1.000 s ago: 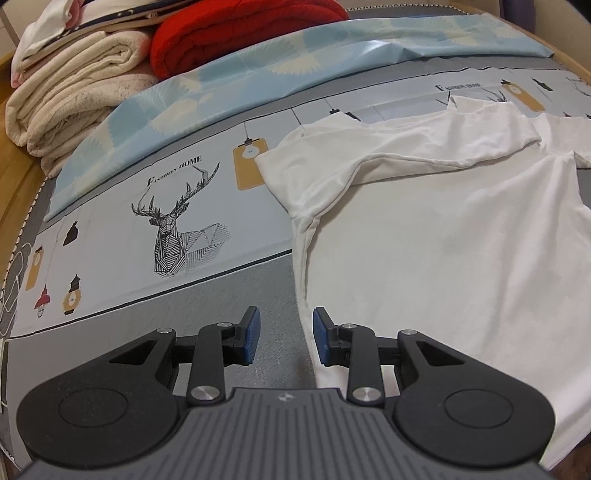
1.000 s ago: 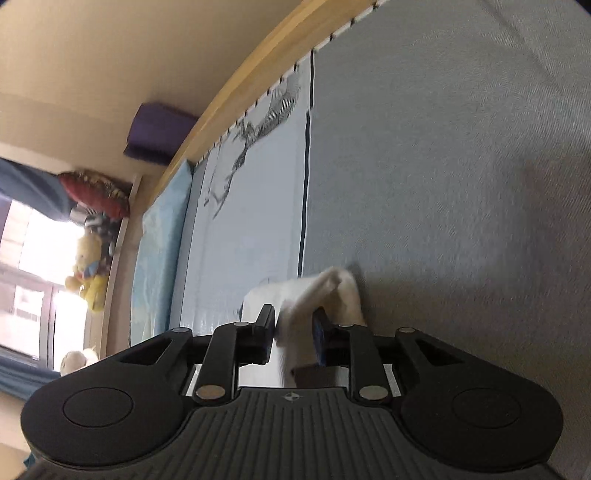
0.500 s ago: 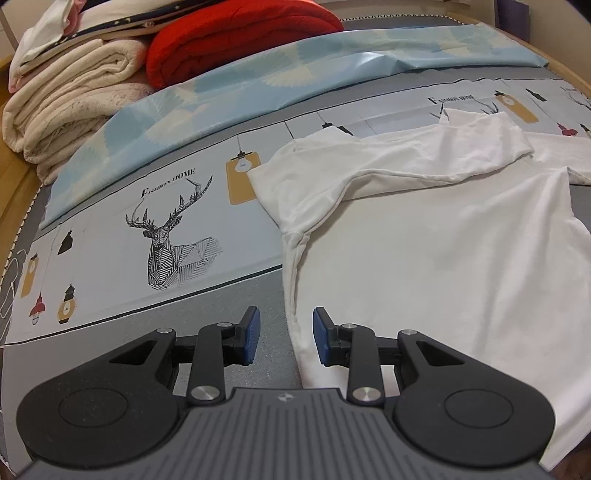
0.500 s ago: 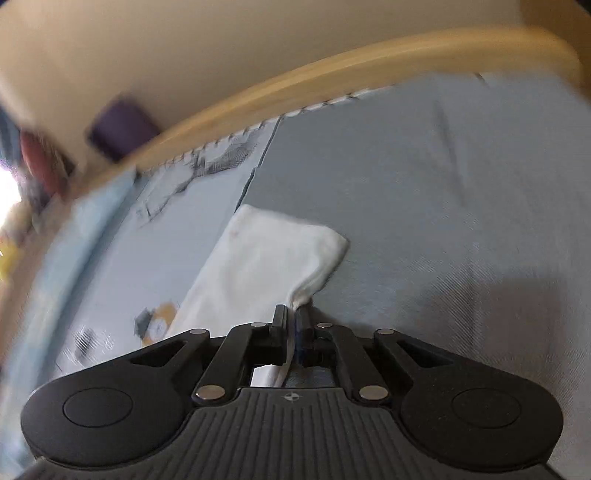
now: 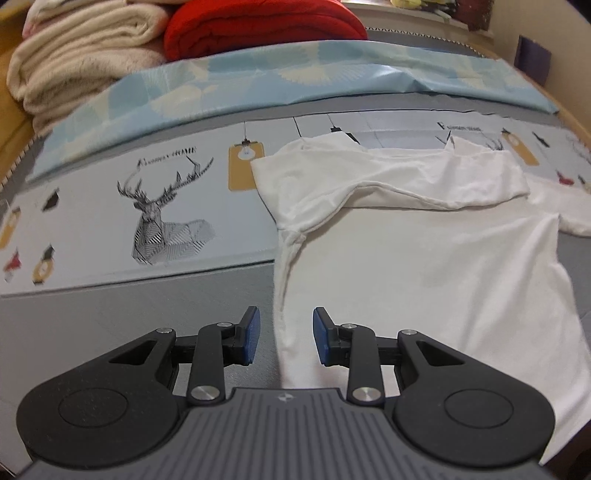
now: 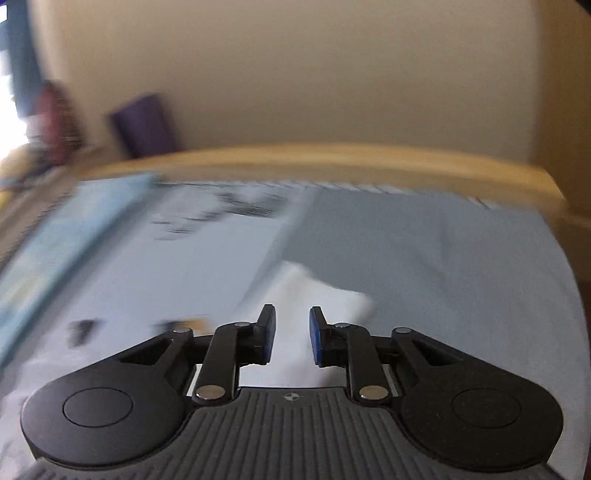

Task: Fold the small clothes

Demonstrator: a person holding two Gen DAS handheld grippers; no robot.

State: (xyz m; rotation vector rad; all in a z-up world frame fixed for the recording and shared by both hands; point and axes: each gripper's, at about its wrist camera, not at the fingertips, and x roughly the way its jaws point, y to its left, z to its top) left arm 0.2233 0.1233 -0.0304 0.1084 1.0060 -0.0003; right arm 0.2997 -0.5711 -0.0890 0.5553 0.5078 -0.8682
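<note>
The white shirt (image 5: 424, 266) lies flat on the bed (image 5: 110, 325), collar end toward the far side where the blue patterned sheet (image 5: 258, 81) runs across, hem toward the near edge, so its long axis runs away from the person. One sleeve is already folded in across the chest. What matters for the next move is the shirt's left side seam: in the left wrist view it runs almost straight up from between the left gripper (image 5: 285, 339), whose fingers (image 5: 251, 334) stand spread with nothing pinched, one over bare grey bedding and the other over the white cloth. That edge sits just beneath and ahead of them, so this hand looks the nearer one for taking hold of the body of the shirt. The right gripper (image 6: 290, 338) hangs above the other sleeve (image 6: 317, 295), which stretches away from it toward the bed's wooden rail (image 6: 332, 162); its fingers are opening, the cloth shows between them but appears below and free of the pads. That view is smeared, so I cannot tell how far above the sleeve it hangs. Folded cream blankets (image 5: 81, 59) and a red one (image 5: 258, 26) are stacked well apart at the far left corner.
</note>
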